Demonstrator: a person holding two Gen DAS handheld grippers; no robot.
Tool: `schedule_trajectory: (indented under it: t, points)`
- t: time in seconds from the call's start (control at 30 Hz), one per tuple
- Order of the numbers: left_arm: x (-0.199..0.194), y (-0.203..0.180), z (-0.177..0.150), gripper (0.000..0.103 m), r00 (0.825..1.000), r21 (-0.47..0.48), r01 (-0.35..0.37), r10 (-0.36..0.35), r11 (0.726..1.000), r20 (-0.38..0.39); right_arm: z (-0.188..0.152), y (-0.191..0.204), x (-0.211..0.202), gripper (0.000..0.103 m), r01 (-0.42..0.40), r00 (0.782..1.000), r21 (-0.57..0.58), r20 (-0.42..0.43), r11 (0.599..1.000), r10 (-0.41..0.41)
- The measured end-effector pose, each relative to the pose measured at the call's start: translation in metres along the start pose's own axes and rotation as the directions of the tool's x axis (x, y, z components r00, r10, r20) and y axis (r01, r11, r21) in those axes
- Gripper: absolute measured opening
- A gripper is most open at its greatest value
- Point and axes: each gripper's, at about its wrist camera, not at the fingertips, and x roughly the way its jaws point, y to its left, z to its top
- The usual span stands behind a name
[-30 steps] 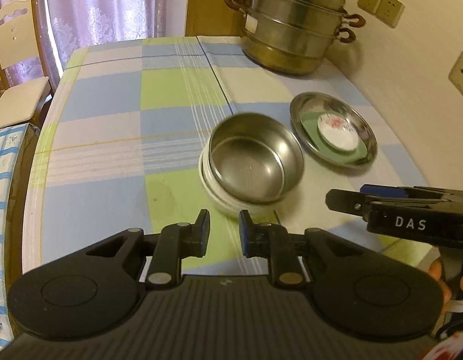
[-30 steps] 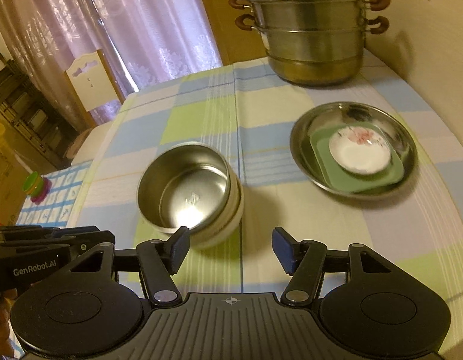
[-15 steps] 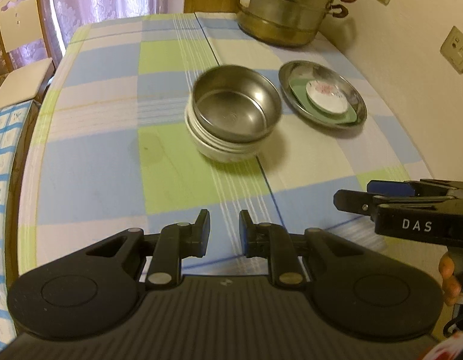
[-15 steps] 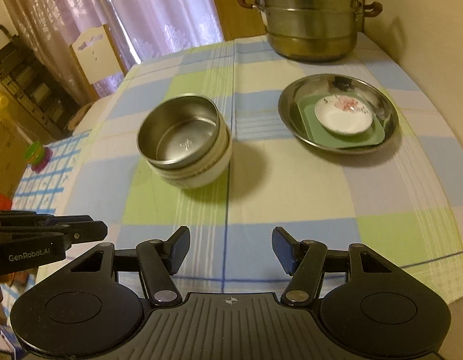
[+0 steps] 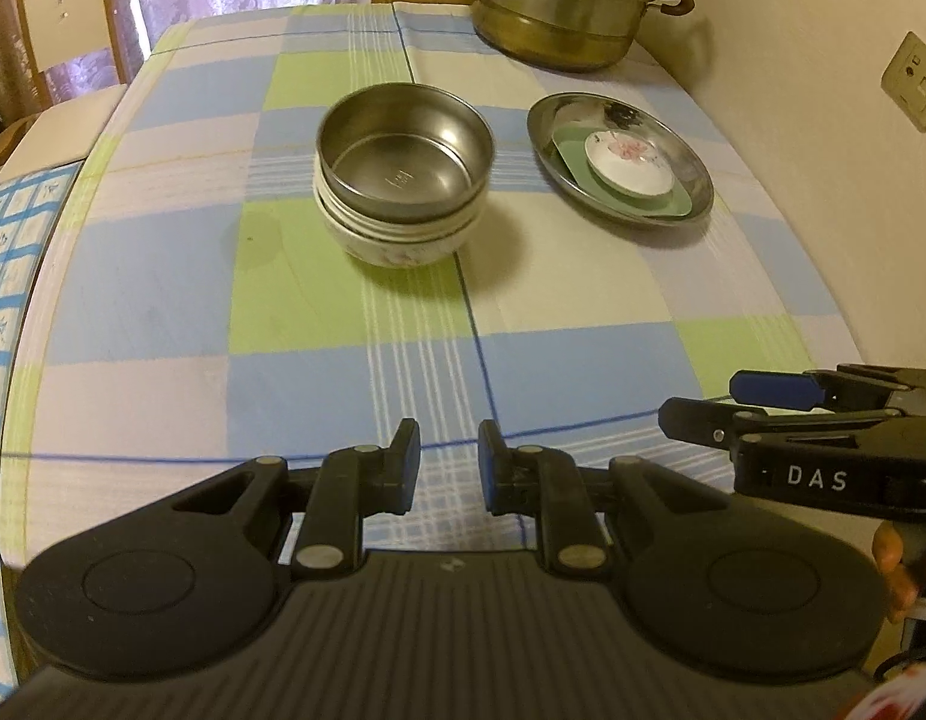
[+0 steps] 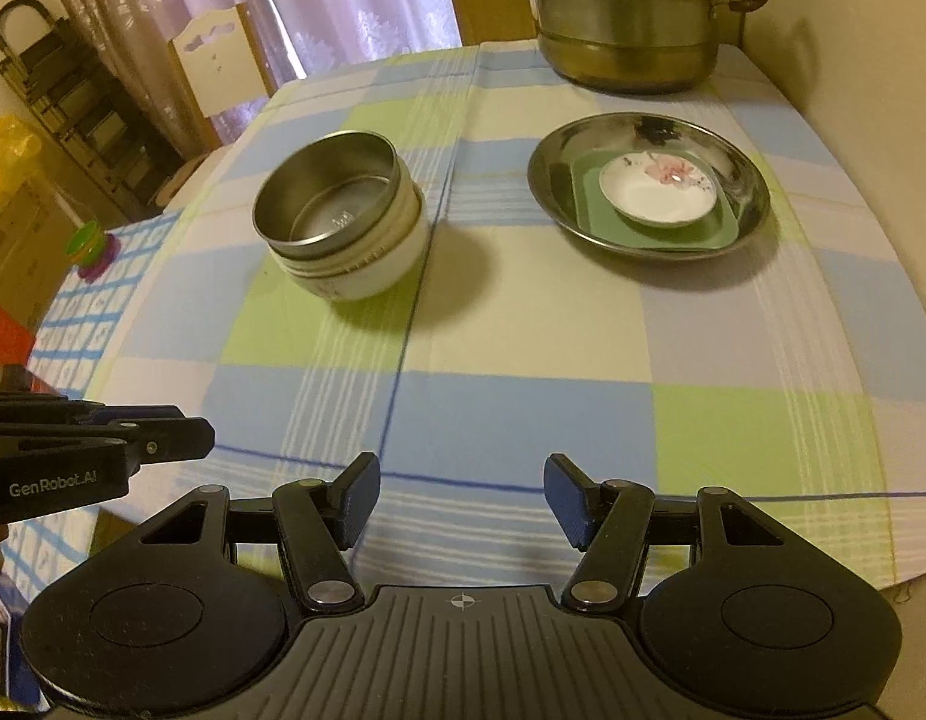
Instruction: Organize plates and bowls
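A steel bowl (image 5: pixel 403 162) (image 6: pixel 334 198) sits nested on top of a stack of white bowls (image 5: pixel 397 243) (image 6: pixel 367 273) in the middle of the table. To its right a steel plate (image 5: pixel 685 150) (image 6: pixel 745 180) holds a green square plate (image 5: pixel 673 204) (image 6: pixel 589 216) with a small white flowered dish (image 5: pixel 628 165) (image 6: pixel 658 189) on top. My left gripper (image 5: pixel 449 468) (image 6: pixel 193 438) is empty, jaws a narrow gap apart, over the table's near edge. My right gripper (image 6: pixel 461 498) (image 5: pixel 697 405) is open and empty, also at the near edge.
A large steel steamer pot (image 5: pixel 565 0) (image 6: pixel 631 18) stands at the far end against the wall. A checked cloth (image 5: pixel 343 372) covers the table. A white chair (image 5: pixel 55 18) (image 6: pixel 217 60) stands beyond the far left corner. The wall with sockets (image 5: pixel 913 81) runs along the right.
Both grippers have drawn back from the stacked bowls toward the near table edge. The bowls and plates now lie farther away. Neither jaw opening has changed.
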Motion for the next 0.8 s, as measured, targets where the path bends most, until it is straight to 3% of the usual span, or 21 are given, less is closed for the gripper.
schedule_trajectory:
  t: [0.8]
  points:
    - [-0.006,-0.061,-0.02,0.018,0.997,-0.076,-0.07,0.072,0.995,0.023,-0.014,-0.056,-0.024,0.061,-0.075,0.997,-0.05,0.003,0.996,0.075]
